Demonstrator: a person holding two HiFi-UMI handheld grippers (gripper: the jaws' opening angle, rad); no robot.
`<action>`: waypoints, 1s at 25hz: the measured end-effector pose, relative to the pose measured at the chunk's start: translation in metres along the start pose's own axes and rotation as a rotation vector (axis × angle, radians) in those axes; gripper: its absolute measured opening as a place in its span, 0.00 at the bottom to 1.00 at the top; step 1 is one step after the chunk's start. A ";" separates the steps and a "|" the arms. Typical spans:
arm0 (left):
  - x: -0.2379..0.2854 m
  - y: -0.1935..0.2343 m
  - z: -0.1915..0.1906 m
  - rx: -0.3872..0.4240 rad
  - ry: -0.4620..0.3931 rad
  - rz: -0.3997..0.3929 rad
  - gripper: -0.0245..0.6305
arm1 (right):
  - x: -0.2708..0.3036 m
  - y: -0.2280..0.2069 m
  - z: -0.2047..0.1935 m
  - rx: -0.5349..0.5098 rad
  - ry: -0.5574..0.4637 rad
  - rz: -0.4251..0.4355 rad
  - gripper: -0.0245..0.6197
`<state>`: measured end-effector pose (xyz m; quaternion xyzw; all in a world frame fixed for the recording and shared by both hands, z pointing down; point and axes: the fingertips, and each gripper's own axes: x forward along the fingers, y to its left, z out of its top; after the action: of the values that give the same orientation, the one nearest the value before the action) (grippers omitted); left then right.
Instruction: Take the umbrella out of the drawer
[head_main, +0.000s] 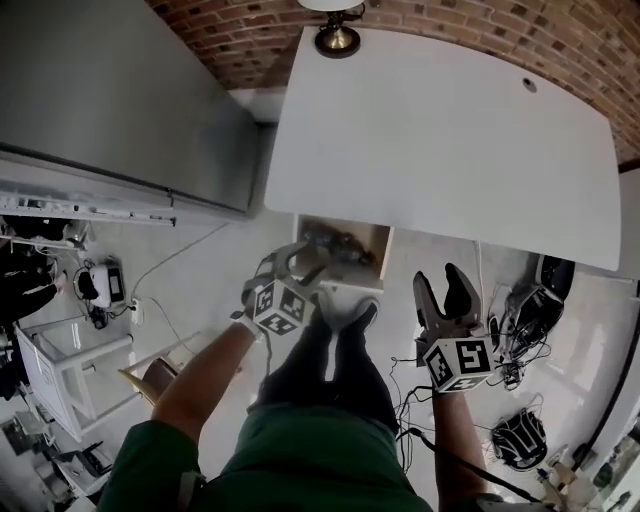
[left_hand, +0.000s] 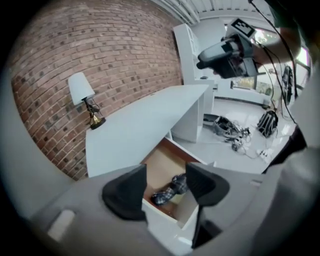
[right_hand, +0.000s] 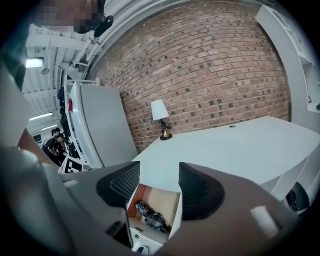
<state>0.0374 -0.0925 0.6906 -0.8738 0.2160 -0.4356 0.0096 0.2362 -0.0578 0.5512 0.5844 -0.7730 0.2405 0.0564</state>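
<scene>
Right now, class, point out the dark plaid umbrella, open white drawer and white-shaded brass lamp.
dark plaid umbrella (right_hand: 151, 218): right gripper view, mid-canopy.
open white drawer (right_hand: 159, 199): right gripper view, back wall.
white-shaded brass lamp (right_hand: 159, 109): right gripper view, shade.

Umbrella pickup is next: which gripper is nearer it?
Left. The left gripper hangs over the drawer's front, near the umbrella; the right gripper is off to the drawer's right.

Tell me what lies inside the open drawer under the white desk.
A folded, dark plaid umbrella lies on the tan floor of the wood-lined white drawer. The drawer's rear is hidden beneath the white desk top.
</scene>
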 end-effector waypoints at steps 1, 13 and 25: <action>0.009 0.000 -0.006 0.014 0.010 -0.015 0.41 | 0.002 -0.001 -0.003 0.005 0.003 -0.010 0.39; 0.106 -0.021 -0.073 0.281 0.145 -0.152 0.44 | 0.008 -0.026 -0.055 0.045 0.036 -0.083 0.39; 0.215 -0.043 -0.159 0.540 0.328 -0.246 0.49 | 0.024 -0.072 -0.122 0.043 0.025 -0.114 0.39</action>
<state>0.0453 -0.1095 0.9608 -0.7776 -0.0154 -0.6097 0.1532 0.2722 -0.0399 0.6888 0.6253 -0.7324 0.2608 0.0672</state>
